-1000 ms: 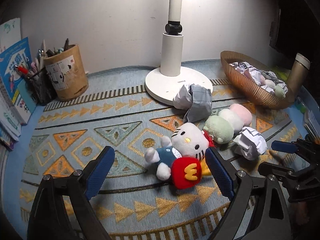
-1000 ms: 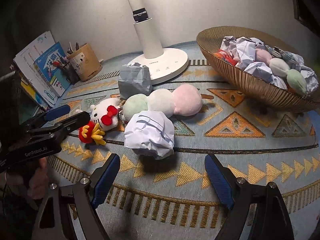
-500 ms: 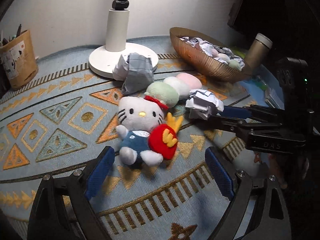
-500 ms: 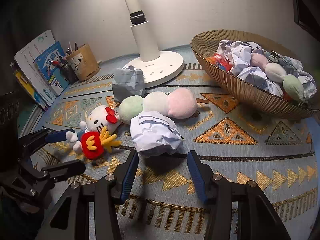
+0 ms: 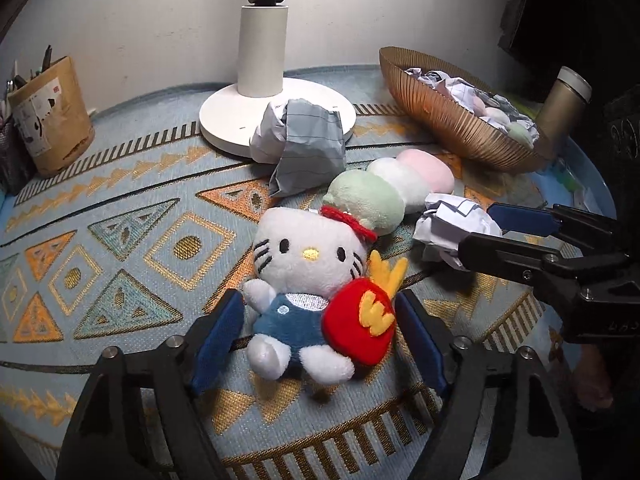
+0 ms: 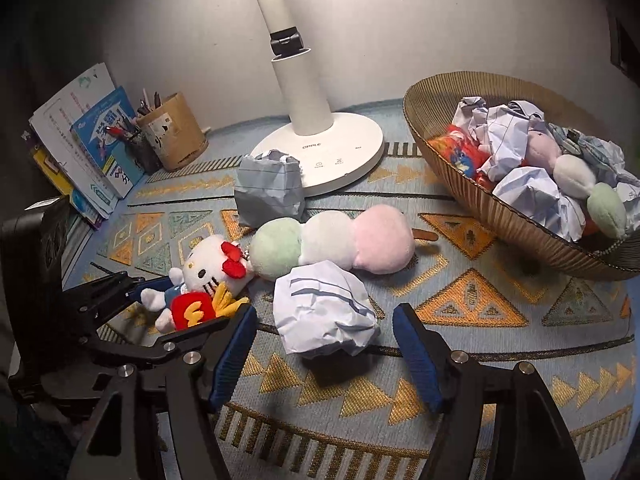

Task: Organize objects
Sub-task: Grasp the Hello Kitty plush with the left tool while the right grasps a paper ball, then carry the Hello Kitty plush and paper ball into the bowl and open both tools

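A white cat plush (image 5: 308,288) (image 6: 208,276) with a red fries pouch lies on the patterned mat. My left gripper (image 5: 320,344) is open, its blue pads on either side of the plush's body, not pressing it. A crumpled white paper ball (image 6: 326,316) (image 5: 452,228) lies to the plush's right. My right gripper (image 6: 324,352) is open around the paper ball's near side. A three-ball dango plush (image 6: 332,240) (image 5: 392,188) and a grey crumpled paper (image 6: 270,192) (image 5: 304,152) lie behind them.
A woven basket (image 6: 480,196) (image 5: 440,108) at the right holds crumpled papers and plush toys. A white lamp base (image 6: 320,160) (image 5: 240,116) stands at the back. A brown pen cup (image 6: 172,136) (image 5: 48,116) and books (image 6: 80,140) stand at the left. A metal bottle (image 5: 564,104) stands at far right.
My left gripper moved in over the cat plush and its jaws narrowed around it. My right gripper moved closer to the white paper ball, jaws on either side of it.
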Available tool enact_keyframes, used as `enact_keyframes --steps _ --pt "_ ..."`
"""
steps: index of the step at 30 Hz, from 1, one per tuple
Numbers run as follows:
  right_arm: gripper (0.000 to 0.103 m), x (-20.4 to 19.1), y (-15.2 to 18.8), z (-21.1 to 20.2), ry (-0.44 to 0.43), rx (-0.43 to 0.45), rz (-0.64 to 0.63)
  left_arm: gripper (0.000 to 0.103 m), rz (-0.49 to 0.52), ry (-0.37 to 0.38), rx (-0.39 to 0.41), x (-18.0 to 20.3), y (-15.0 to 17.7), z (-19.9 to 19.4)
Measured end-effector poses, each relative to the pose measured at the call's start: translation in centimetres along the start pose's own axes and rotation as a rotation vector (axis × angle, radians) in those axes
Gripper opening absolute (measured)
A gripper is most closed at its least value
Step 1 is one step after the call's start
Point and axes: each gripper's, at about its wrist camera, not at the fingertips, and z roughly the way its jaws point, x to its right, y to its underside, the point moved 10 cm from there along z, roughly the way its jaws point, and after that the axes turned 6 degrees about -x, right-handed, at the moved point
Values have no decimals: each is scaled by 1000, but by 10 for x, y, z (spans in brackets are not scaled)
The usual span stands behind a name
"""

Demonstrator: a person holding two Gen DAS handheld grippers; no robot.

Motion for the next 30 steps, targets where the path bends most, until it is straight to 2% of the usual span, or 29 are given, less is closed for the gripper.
enact_keyframes --steps 1,2,3,6,10,12,14,16,20,22,26,30 --pt "68 -1 0 4 -2 -6 -2 62 -4 -8 13 -2 -1 -1" --pt "60 -2 1 7 2 -13 -7 56 -12 0 12 -3 -1 -2" --pt "45 -3 2 10 3 -24 -13 53 -16 4 16 -3 -1 -3" --pt "45 -4 6 1 -23 -5 -15 47 -24 25 27 0 0 -9" --pt "45 -1 10 -32 -25 57 -21 47 -32 28 76 7 4 -30" --pt "45 6 15 -49 10 84 -30 47 -46 38 101 11 7 -42" --pt "45 20 24 -59 86 100 -39 47 -74 39 117 14 11 -49" --pt "45 38 33 -62 129 100 -18 47 -97 21 136 17 16 -52" --pt "45 72 48 -51 140 63 74 47 -129 0 144 20 26 -40" --pt "45 79 53 -48 138 45 98 47 -143 13 125 21 30 -32" --pt "45 76 47 -68 126 82 91 47 -137 26 112 26 27 -35" --pt "45 72 15 -107 72 154 95 47 -86 46 142 46 -4 -53"
